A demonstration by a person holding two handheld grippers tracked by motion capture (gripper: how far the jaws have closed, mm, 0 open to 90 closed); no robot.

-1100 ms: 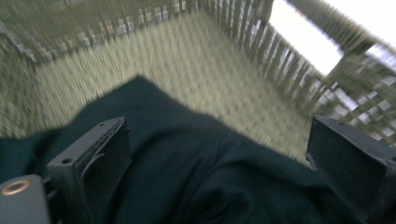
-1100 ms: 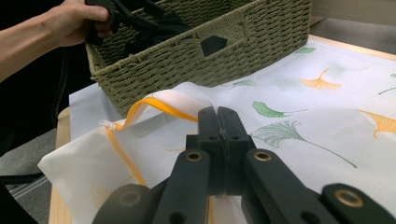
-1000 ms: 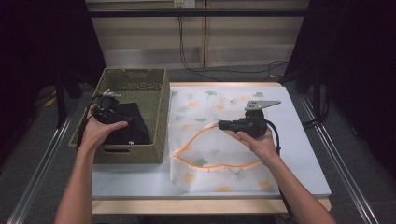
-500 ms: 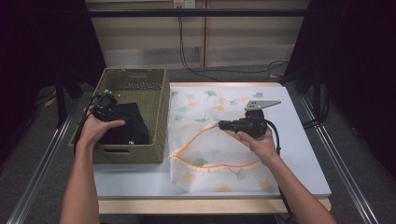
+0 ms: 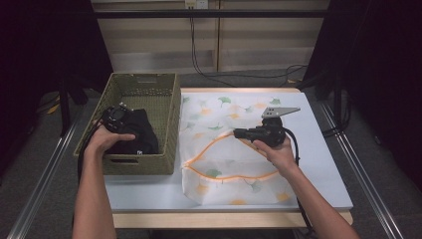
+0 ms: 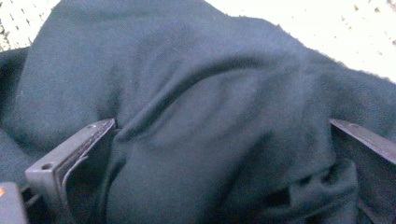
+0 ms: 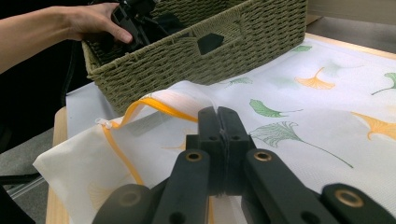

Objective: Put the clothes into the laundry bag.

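Left tongs [image 6: 219, 154] astride black garment [image 6: 196, 93]

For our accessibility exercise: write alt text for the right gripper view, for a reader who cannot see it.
The right gripper, jaws closed, pinches the white mesh laundry bag printed with ginkgo leaves beside its orange zipper. Behind it a woven basket stands, where a hand holds the left gripper.
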